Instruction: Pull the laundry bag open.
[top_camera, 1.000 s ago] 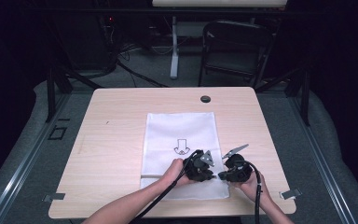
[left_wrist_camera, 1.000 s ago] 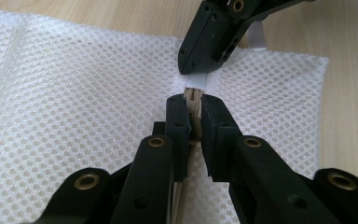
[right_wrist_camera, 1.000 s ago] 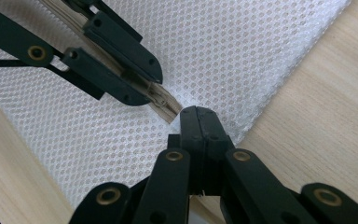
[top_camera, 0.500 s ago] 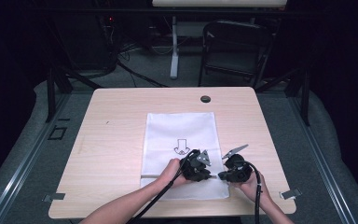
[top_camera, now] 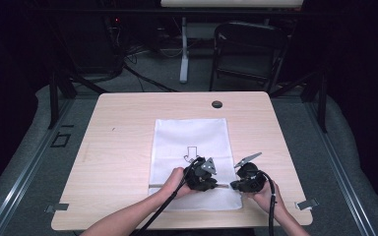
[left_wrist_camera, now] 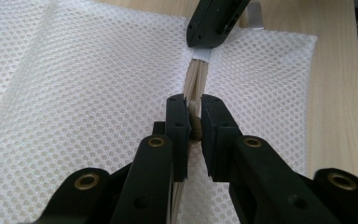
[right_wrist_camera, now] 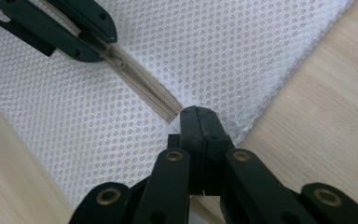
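A white mesh bag (top_camera: 189, 137) with a printed arrow lies flat on the wooden table (top_camera: 123, 132). Its tan zipper (right_wrist_camera: 144, 88) runs across the near end. My left gripper (left_wrist_camera: 195, 105) is shut on the zipper's small pull (left_wrist_camera: 196, 128), pads pinching it from both sides. Just to its right in the high view, my right gripper (right_wrist_camera: 198, 114) is shut on the bag's fabric at the zipper's end. The two grippers (top_camera: 204, 178) (top_camera: 246, 183) face each other tip to tip, a short stretch of zipper between them.
A round black grommet (top_camera: 217, 104) sits in the tabletop near the far edge. A folding chair (top_camera: 248, 49) and cables stand on the floor beyond the table. Bare wood lies left and right of the bag.
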The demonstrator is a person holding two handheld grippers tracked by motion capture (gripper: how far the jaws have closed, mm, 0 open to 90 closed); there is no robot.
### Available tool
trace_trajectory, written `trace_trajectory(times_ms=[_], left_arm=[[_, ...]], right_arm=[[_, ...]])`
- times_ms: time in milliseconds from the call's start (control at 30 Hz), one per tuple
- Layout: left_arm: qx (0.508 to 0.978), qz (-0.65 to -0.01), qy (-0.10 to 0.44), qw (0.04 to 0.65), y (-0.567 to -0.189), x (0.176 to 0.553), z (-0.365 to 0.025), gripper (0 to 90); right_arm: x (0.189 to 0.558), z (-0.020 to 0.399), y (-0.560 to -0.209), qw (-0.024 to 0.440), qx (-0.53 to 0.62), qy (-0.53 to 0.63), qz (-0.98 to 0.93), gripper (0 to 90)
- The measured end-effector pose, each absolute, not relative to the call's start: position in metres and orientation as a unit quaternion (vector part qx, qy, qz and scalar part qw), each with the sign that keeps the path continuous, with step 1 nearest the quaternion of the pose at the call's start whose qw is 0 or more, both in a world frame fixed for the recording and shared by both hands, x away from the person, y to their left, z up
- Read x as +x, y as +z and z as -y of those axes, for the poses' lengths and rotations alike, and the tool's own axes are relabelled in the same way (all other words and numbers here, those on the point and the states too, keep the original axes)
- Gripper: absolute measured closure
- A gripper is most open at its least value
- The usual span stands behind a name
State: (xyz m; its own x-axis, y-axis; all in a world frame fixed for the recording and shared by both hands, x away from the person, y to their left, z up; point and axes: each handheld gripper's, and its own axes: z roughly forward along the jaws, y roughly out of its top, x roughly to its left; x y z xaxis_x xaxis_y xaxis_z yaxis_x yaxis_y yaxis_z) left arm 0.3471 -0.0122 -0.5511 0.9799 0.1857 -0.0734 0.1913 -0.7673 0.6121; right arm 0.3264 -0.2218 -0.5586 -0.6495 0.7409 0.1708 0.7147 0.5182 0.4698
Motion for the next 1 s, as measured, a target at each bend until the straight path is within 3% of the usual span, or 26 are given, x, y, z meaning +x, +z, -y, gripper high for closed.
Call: trace_trajectory(times_ms=[1000], left_arm=[[0.934,-0.117,-0.002,0.338,-0.545,0.345,-0.014,82.1]], right_arm=[[0.328,0.223,-0.558,0.022,0.412,0.25,-0.876,90.0]])
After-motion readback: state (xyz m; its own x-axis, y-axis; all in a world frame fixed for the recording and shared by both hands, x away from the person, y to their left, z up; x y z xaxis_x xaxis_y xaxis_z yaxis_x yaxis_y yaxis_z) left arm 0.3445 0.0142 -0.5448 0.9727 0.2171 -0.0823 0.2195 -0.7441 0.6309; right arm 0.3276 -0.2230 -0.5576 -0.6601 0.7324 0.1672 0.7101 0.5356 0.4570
